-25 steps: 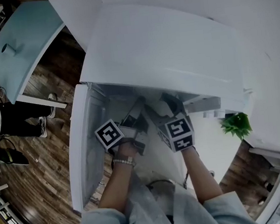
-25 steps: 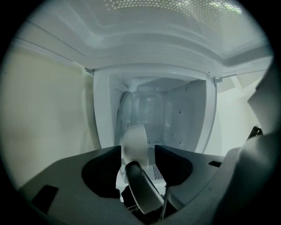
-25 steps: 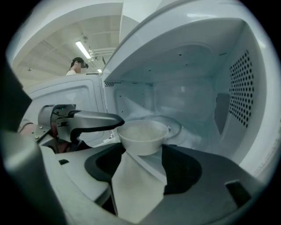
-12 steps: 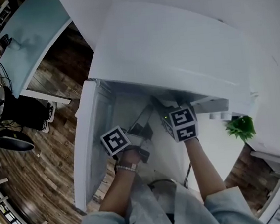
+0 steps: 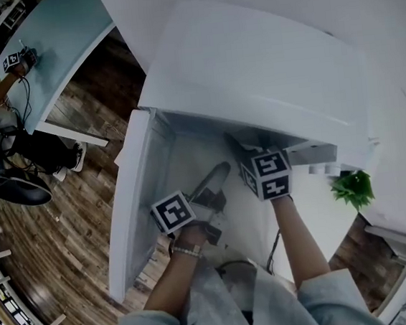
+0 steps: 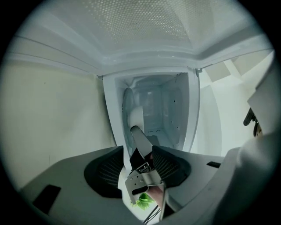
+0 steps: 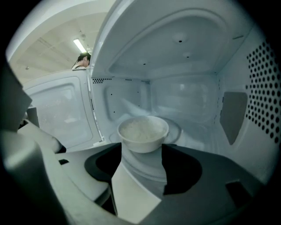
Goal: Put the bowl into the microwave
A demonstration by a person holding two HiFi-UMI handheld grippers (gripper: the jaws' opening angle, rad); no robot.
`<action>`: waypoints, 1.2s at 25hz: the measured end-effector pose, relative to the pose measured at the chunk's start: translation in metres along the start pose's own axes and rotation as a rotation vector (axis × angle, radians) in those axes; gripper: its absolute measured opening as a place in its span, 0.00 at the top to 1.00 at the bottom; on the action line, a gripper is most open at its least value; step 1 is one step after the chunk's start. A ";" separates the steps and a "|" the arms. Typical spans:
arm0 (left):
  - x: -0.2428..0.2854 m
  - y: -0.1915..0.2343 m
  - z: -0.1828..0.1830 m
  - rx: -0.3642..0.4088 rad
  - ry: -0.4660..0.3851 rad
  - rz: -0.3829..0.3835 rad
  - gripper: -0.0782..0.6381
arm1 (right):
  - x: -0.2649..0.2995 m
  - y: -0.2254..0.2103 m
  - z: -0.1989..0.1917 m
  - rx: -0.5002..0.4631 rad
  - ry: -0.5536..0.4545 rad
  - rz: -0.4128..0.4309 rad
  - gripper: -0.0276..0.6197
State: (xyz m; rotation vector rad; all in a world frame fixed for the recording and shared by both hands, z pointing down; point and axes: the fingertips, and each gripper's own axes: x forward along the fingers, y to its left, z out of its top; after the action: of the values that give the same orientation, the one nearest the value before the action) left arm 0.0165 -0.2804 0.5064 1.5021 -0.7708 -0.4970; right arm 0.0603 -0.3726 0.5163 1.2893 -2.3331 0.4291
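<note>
The white microwave (image 5: 251, 66) stands with its door (image 5: 128, 202) swung open to the left. In the right gripper view a white bowl (image 7: 142, 132) filled with white rice rests on the turntable (image 7: 175, 132) inside the cavity. My right gripper (image 7: 142, 149) is at the cavity mouth (image 5: 239, 147), jaws apart, with the bowl just beyond the tips. My left gripper (image 5: 219, 174) hovers by the open door. Its jaws (image 6: 137, 149) are closing with nothing between them. The head view hides the bowl.
A green plant (image 5: 351, 186) sits to the right of the microwave. A pale blue table (image 5: 53, 44) is at the upper left, where a person's hand holds another marker cube (image 5: 12, 61). Wood floor (image 5: 51, 232) lies on the left. A person's head (image 7: 82, 59) shows above the door.
My left gripper has drawn back from the cavity toward me. My right gripper has stayed at the microwave's mouth, shifted slightly forward. The person at the blue table has come into view.
</note>
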 end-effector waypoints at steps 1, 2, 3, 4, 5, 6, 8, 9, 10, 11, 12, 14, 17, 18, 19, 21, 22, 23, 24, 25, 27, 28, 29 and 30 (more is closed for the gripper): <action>-0.002 0.000 0.001 0.021 0.001 0.006 0.62 | -0.002 0.001 0.000 0.005 -0.003 0.001 0.51; -0.004 -0.001 0.001 0.029 0.001 0.012 0.63 | -0.004 0.001 0.001 0.011 -0.007 0.001 0.51; -0.005 -0.002 0.001 0.030 0.000 0.009 0.66 | -0.007 0.001 0.001 0.017 -0.011 0.002 0.51; -0.005 -0.004 0.000 0.030 -0.001 -0.002 0.66 | -0.010 0.001 0.000 0.022 -0.015 0.003 0.51; -0.005 -0.006 -0.001 0.030 -0.002 -0.016 0.67 | -0.014 0.002 0.000 0.024 -0.019 0.005 0.51; -0.004 -0.009 -0.003 0.031 -0.004 -0.028 0.70 | -0.018 0.002 -0.001 0.023 -0.023 0.007 0.51; -0.004 -0.012 -0.005 0.050 -0.004 -0.042 0.72 | -0.028 0.004 -0.002 0.018 -0.030 0.009 0.51; -0.005 -0.015 -0.005 0.066 -0.004 -0.048 0.75 | -0.033 0.005 -0.003 0.015 -0.033 0.009 0.51; -0.005 -0.019 -0.006 0.085 -0.003 -0.055 0.75 | -0.039 0.006 -0.003 0.015 -0.037 0.008 0.54; -0.006 -0.023 -0.006 0.106 -0.001 -0.062 0.75 | -0.045 0.007 -0.004 0.020 -0.043 0.007 0.56; -0.006 -0.027 -0.007 0.125 0.001 -0.067 0.75 | -0.051 0.007 -0.005 0.029 -0.051 0.005 0.60; -0.006 -0.031 -0.009 0.147 -0.003 -0.070 0.79 | -0.063 0.006 -0.007 0.053 -0.069 -0.004 0.66; -0.008 -0.040 -0.011 0.195 -0.020 -0.053 0.86 | -0.082 0.006 -0.008 0.070 -0.086 -0.012 0.73; -0.008 -0.044 -0.011 0.219 -0.020 -0.052 0.87 | -0.088 0.007 -0.008 0.074 -0.092 -0.013 0.78; -0.008 -0.048 -0.013 0.240 -0.017 -0.053 0.87 | -0.094 0.008 -0.007 0.078 -0.099 -0.013 0.81; -0.009 -0.054 -0.017 0.276 -0.008 -0.054 0.89 | -0.107 0.012 -0.005 0.083 -0.118 -0.011 0.93; -0.010 -0.057 -0.020 0.294 -0.004 -0.055 0.89 | -0.113 0.014 -0.003 0.083 -0.130 -0.007 0.95; -0.011 -0.060 -0.021 0.313 -0.001 -0.057 0.89 | -0.119 0.016 0.000 0.081 -0.142 -0.001 0.95; -0.013 -0.062 -0.023 0.330 0.001 -0.059 0.89 | -0.124 0.019 0.003 0.079 -0.153 0.005 0.95; -0.014 -0.065 -0.024 0.343 0.004 -0.062 0.89 | -0.129 0.021 0.005 0.079 -0.164 0.012 0.95; -0.017 -0.069 -0.028 0.361 0.007 -0.069 0.89 | -0.139 0.026 0.010 0.085 -0.186 0.026 0.95; -0.019 -0.071 -0.029 0.375 0.009 -0.070 0.89 | -0.144 0.028 0.012 0.089 -0.197 0.033 0.95; -0.021 -0.074 -0.031 0.394 0.011 -0.072 0.89 | -0.150 0.030 0.014 0.092 -0.208 0.040 0.95; -0.022 -0.079 -0.032 0.412 0.010 -0.075 0.89 | -0.154 0.032 0.017 0.090 -0.219 0.044 0.95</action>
State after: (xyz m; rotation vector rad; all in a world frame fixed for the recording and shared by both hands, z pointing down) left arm 0.0374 -0.2455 0.4284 1.9193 -0.8456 -0.4001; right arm 0.1018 -0.2533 0.4207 1.3906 -2.5530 0.4302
